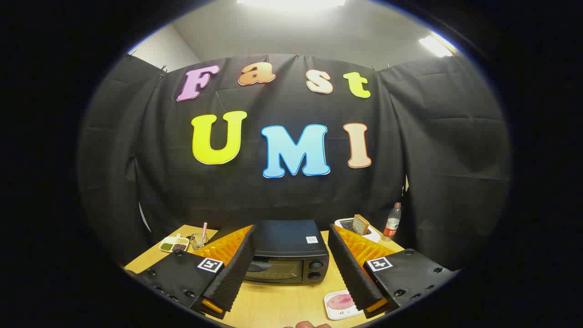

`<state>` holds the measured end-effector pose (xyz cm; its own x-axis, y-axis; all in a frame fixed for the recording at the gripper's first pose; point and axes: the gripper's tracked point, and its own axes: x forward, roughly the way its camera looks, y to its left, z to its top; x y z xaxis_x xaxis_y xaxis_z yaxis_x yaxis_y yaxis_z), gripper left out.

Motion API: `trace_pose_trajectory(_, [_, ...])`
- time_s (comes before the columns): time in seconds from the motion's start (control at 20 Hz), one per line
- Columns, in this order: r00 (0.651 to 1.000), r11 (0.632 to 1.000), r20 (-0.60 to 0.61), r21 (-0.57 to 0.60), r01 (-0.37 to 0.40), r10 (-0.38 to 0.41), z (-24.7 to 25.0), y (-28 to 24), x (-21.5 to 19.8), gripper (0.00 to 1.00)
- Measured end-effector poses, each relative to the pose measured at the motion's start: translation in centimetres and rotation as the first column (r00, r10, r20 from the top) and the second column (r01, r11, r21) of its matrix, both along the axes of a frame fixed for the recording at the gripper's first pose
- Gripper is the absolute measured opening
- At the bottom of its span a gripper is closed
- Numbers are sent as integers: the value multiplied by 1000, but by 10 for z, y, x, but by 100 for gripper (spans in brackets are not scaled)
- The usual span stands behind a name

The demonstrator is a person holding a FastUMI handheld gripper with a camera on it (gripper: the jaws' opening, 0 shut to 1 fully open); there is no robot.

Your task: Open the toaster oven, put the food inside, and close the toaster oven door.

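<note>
Spread wide with nothing held, the tongs (291,287) are seen above the tabletop (282,305), the closed toaster oven (287,255) framed between their fingers. By the right finger, a white plate (339,304) carries what may be a pink slice of meat. Bread (360,224) stands in a white toaster (373,234) beside a bottle (392,222). A sectioned dish (173,244) holds grains near a glass (198,240).

Black toaster oven (286,255); pink food (340,301); white plate (331,310).
</note>
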<state>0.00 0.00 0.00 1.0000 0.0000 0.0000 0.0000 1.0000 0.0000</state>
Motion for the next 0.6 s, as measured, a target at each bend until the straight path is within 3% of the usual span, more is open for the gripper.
trace_pose_trajectory(0.1, [999, 999, 13, -12, 32, -32, 4, -10, -1, 98])
trace_pose_trajectory(0.6, [1000, 1000, -1, 1, 22, -22, -1, -18, -4, 98])
